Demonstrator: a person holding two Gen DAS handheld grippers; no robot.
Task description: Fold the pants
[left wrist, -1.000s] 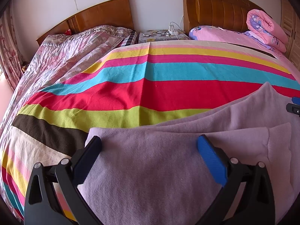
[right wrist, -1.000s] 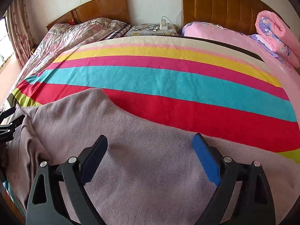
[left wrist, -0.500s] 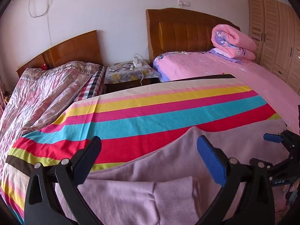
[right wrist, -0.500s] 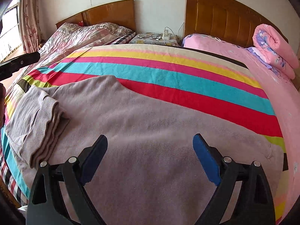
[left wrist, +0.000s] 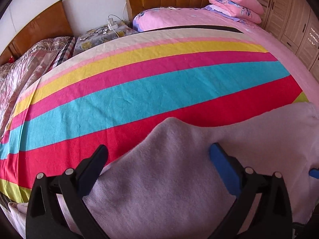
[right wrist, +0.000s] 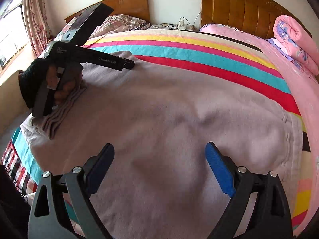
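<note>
Lilac knit pants (right wrist: 169,109) lie spread flat over the striped blanket (right wrist: 199,45), with a ribbed end (right wrist: 65,107) bunched at their left side. My right gripper (right wrist: 159,155) hovers open just above the near part of the fabric, holding nothing. A hand holds my left gripper (right wrist: 127,63) over the pants' far left corner. In the left wrist view that gripper (left wrist: 159,155) is open above a raised peak of the pants (left wrist: 169,179), with nothing between its fingers. The blanket's red stripe (left wrist: 119,139) lies just beyond it.
A rolled pink quilt (right wrist: 295,41) sits at the bed's far right by the headboard (right wrist: 239,6). A second bed with a patterned quilt (left wrist: 30,65) lies to the left, and a nightstand (left wrist: 103,31) stands between them. Wardrobe doors (left wrist: 295,20) line the right; a curtained window (right wrist: 16,29) is at left.
The left gripper has swung down and right, now low over the pants' far edge. The right view now takes in the whole garment and the left gripper. Both stayed open.
</note>
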